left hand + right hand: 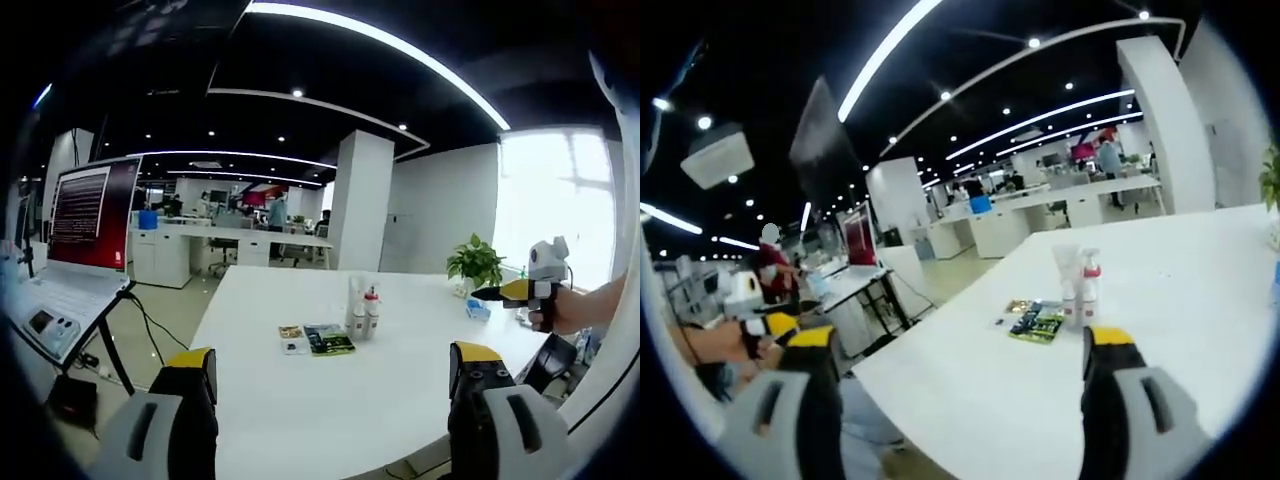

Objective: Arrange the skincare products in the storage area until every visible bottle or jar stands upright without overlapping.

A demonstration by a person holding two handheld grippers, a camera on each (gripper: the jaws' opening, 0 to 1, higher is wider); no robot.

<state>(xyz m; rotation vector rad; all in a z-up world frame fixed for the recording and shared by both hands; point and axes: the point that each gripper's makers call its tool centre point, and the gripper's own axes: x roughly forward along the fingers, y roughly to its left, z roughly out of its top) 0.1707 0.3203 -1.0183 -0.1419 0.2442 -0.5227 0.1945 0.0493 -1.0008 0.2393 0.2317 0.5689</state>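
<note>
Two bottles [364, 310] upright, touching, long axes vertical, on white table [400, 390]

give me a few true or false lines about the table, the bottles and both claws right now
1. Both bottles stand upright on the white table. True.
2. The left claw grips a bottle. False: its jaws are wide apart and hold nothing.
3. Flat packets lie beside the bottles. True.
4. The right claw is shut on a packet. False: it is open and holds nothing.
5. A potted plant stands at the table's far side. True.
6. The bottles lie tipped over. False: they are upright, close together.
</note>
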